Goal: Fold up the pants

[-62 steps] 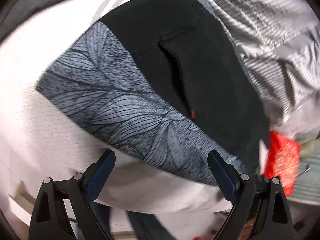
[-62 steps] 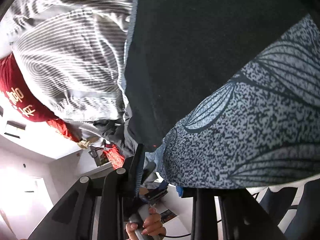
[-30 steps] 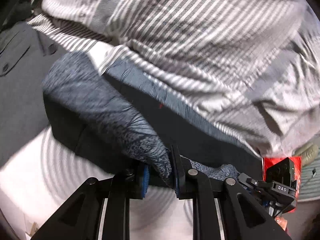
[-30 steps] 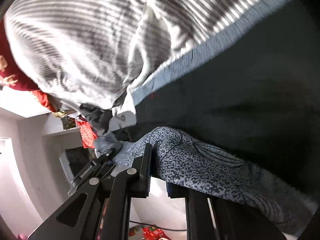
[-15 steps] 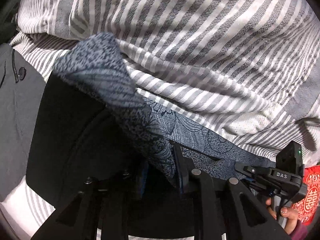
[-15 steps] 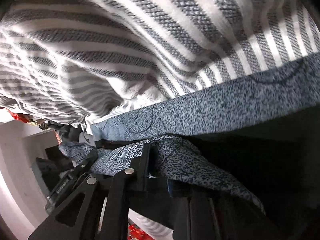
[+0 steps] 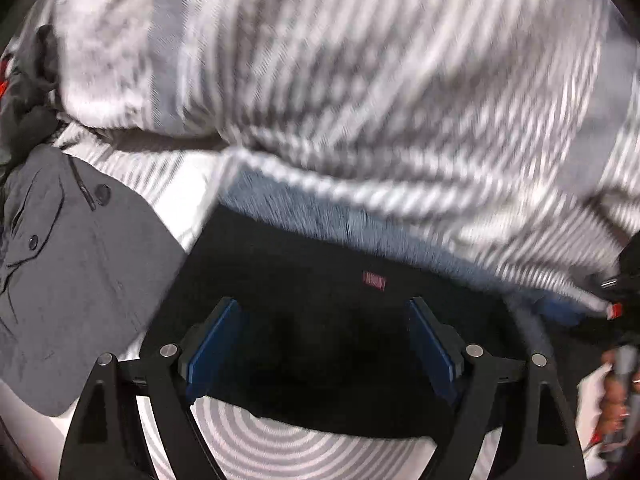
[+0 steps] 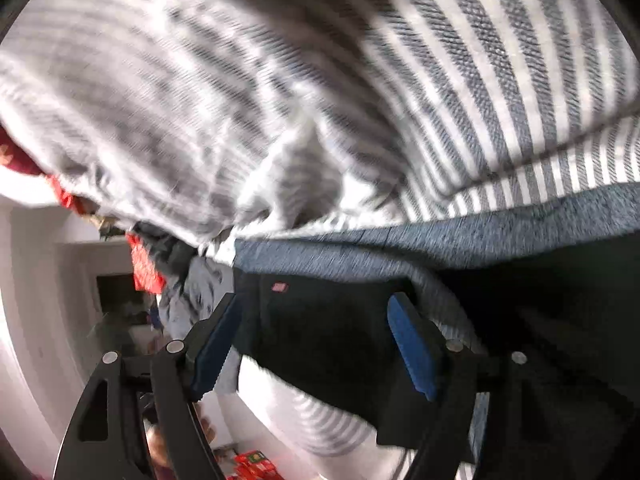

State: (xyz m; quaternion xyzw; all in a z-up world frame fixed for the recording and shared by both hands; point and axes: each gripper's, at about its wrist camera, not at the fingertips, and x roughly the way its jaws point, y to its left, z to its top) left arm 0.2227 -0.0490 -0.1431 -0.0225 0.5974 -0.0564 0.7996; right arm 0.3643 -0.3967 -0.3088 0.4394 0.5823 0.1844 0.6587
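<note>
Both the left gripper (image 7: 322, 350) and right gripper (image 8: 316, 346) have just opened their jaws wide and hold nothing, leaving the pants (image 7: 320, 280) folded over on the bed (image 7: 304, 448) against the striped duvet (image 7: 360, 80), so little beyond tidying seems left.

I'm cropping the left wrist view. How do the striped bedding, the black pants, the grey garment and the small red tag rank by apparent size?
1. striped bedding
2. black pants
3. grey garment, partly cut off
4. red tag
</note>
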